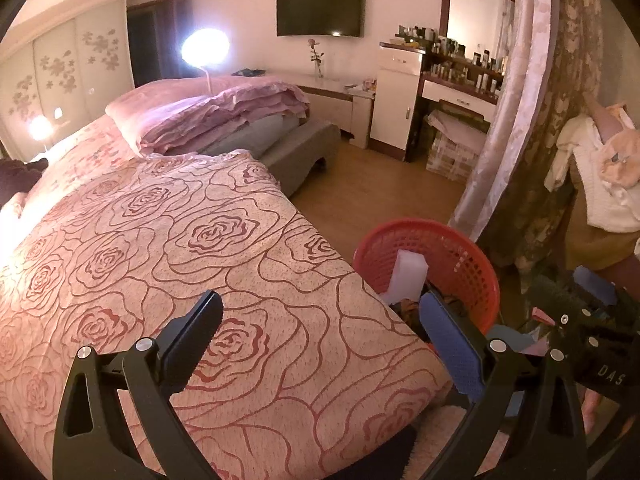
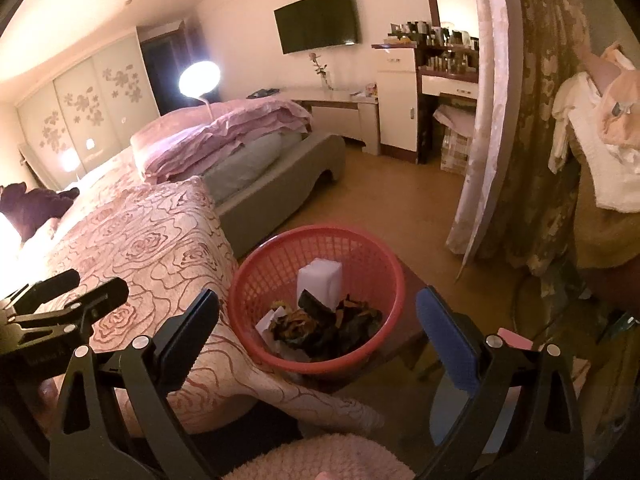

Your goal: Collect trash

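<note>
Trash [image 2: 320, 320] is seen piled in the red basket [image 2: 248, 280], with a white foam block [image 2: 320, 280] standing upright at the far side of the pile.

From the left wrist view, the left gripper [image 1: 320, 320] is held released, jaws spread wide with nothing between them, over the rose-patterned bedspread [image 1: 180, 232]. The basket [image 1: 460, 256] lies ahead and to its right, just beyond the bed's edge, partly hidden by the blue-padded finger. No loose trash can be made out on the bedspread.

From the right wrist view, the right gripper [image 2: 316, 316] is likewise released and empty. The basket is framed directly between its jaws, straight ahead and below, so this hand is judged the nearer one.
</note>
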Tool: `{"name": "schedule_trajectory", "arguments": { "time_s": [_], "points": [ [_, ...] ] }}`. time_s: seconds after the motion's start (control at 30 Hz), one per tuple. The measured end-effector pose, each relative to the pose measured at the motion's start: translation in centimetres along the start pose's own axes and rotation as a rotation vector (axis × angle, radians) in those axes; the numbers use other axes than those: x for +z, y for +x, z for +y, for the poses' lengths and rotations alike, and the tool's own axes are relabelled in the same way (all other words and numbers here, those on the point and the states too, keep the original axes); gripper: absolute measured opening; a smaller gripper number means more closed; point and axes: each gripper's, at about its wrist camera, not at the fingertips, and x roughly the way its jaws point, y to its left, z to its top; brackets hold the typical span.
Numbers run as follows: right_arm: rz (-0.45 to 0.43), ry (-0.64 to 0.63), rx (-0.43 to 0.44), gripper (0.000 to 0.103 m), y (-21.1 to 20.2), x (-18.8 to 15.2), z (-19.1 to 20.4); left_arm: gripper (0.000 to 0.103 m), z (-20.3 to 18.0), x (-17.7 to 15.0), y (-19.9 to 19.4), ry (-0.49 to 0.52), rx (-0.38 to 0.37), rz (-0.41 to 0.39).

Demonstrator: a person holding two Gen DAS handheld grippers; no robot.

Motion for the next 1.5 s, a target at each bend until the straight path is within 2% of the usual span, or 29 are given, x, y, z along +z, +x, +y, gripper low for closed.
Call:
{"name": "schedule_trajectory", "arguments": {
  "time_s": [0.47, 1.5],
  "points": [
    [-0.030, -0.015, 0.012, 0.096, -1.5, 0.4, 0.5, 0.095, 0.2, 0.2, -1.9, -0.005, 0.012, -0.049],
    [-0.027, -0.014, 0.010, 0.096, -1.6, 0.5, 0.6, 0.095, -0.2, -0.2, -2.1, 0.010, 0.018, -0.051]
  ]
}}
